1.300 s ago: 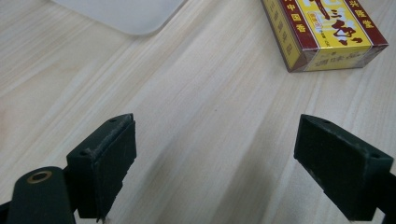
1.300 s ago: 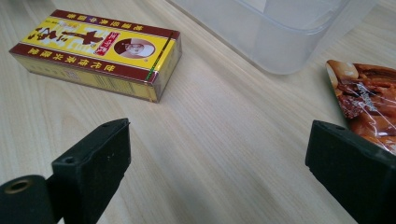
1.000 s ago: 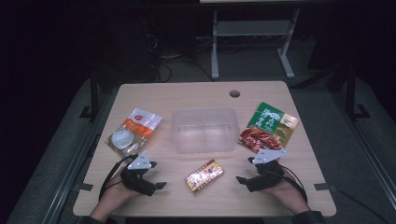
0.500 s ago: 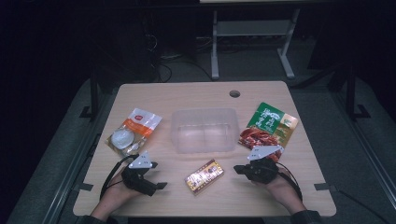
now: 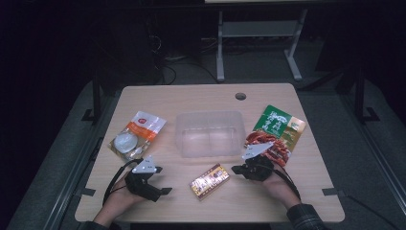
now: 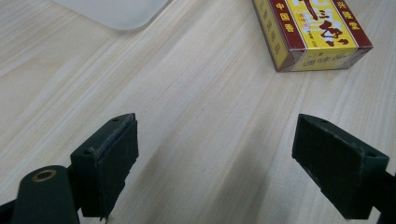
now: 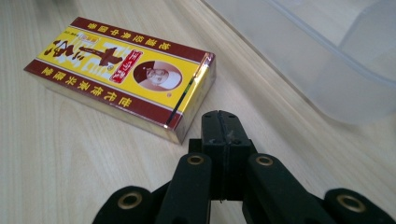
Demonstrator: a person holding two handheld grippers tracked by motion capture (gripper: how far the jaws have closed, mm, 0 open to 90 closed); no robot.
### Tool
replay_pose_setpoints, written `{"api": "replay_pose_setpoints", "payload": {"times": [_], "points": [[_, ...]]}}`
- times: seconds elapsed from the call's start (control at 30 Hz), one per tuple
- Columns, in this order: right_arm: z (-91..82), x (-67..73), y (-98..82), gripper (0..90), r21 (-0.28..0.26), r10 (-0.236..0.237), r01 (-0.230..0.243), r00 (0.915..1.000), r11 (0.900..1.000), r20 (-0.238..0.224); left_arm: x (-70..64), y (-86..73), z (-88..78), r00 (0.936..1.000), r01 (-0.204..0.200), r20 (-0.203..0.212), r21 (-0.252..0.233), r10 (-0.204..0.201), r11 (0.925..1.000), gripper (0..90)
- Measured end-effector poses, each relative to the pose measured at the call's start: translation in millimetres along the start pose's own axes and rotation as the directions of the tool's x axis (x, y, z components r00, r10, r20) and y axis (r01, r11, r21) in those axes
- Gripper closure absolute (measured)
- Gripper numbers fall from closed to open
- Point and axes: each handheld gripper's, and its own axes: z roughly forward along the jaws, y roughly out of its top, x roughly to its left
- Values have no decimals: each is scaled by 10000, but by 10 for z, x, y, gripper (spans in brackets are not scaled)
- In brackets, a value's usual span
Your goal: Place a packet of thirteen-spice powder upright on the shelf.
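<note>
A yellow and dark red box lies flat near the table's front edge, between my two grippers. My right gripper points left at it and is shut with nothing in it. In the right gripper view the joined jaw tips sit just short of the box's near corner. My left gripper rests left of the box, open and empty. Its pads stand wide apart over bare wood, and the box lies further ahead to the right.
A clear plastic container stands mid-table behind the box. An orange and white pouch lies to its left and a green and red snack pouch to its right. The wooden table has a cable hole at the back.
My right gripper has moved left, away from the green pouch and up to the box, and its jaws have closed. The left gripper has stayed put.
</note>
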Motion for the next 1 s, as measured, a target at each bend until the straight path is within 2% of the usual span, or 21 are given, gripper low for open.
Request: {"api": "replay_pose_setpoints", "payload": {"times": [0.2,0.3,0.37,0.4,0.5,0.53,0.6,0.63,0.8,0.83,0.87,0.9,0.97,1.0], "points": [[62,4,30,898,42,12,-10,9996,10000,-268,-3,-8,-9,10000,89,5,-65,-89,9999,141],[79,36,35,899,143,-255,263,9982,9996,-539,0,-5,-14,10000,-15,-2,-12,15,10000,141],[79,54,37,899,183,-164,177,9976,9997,-668,-1,-5,-15,10000,-12,-8,-7,12,10000,141],[83,64,34,899,297,-353,373,9971,9989,-667,-4,-6,-13,10000,49,-6,-42,-49,10000,141],[87,84,34,899,299,-371,397,9957,9988,-851,-4,-9,-18,9999,105,-28,-61,-105,9999,141],[86,103,37,899,345,-344,378,9950,9987,-935,6,-12,-26,10000,12,-49,-35,-12,10000,141],[86,140,37,899,425,-530,575,9936,9974,-1000,4,-15,-32,9999,95,-69,-93,-96,9999,141],[85,173,37,899,477,-680,736,9917,9961,-1093,5,-21,-43,9998,123,-129,-92,-124,9999,141],[86,276,34,899,424,-678,747,9869,9963,-1466,22,-28,-59,9998,87,-197,-19,-88,10000,141],[88,324,34,899,456,-803,889,9831,9950,-1648,21,-29,-56,9997,141,-205,-91,-143,9999,141],[88,324,34,899,456,-803,889,9831,9950,-1648,23,-26,-58,9997,128,-217,-93,-130,9999,141],[93,358,36,899,481,-1090,1187,9796,9918,-1687,23,-26,-58,9996,137,-225,-103,-139,9999,141],[96,386,39,899,480,-1084,1189,9775,9918,-1811,28,-27,-62,9997,104,-237,-67,-106,9999,141],[105,399,40,899,468,-1383,1492,9732,9877,-1840,27,-28,-62,9996,141,-245,-57,-143,9999,141]]}}
